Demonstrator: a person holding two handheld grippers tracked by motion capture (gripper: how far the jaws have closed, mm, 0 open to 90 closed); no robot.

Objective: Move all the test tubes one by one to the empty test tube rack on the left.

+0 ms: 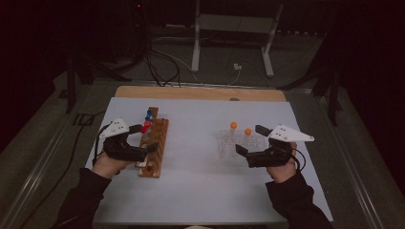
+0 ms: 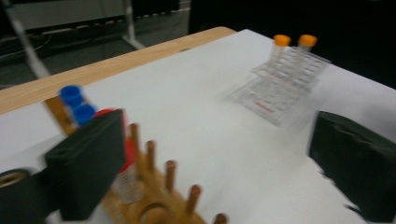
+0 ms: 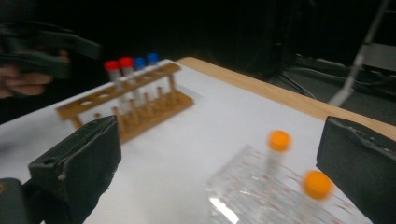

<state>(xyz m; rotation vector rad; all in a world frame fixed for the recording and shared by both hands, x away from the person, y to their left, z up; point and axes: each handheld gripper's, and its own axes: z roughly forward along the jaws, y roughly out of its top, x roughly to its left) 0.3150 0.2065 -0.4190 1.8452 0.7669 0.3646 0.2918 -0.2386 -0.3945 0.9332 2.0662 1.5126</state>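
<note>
A wooden tube rack lies on the left of the white table and holds red-capped tubes and blue-capped tubes at its far end. My left gripper stands open over this rack. In the left gripper view a red-capped tube stands in the rack close beside the left jaw, and the wide-apart jaws do not press it. On the right stands a clear plastic rack with two orange-capped tubes. My right gripper is open just beside it, jaws wide with nothing gripped.
The white sheet covers most of the table, and a wooden edge shows at the far side. Dark floor with cables and a metal stand lies beyond. The person's hands and dark sleeves come in from the bottom.
</note>
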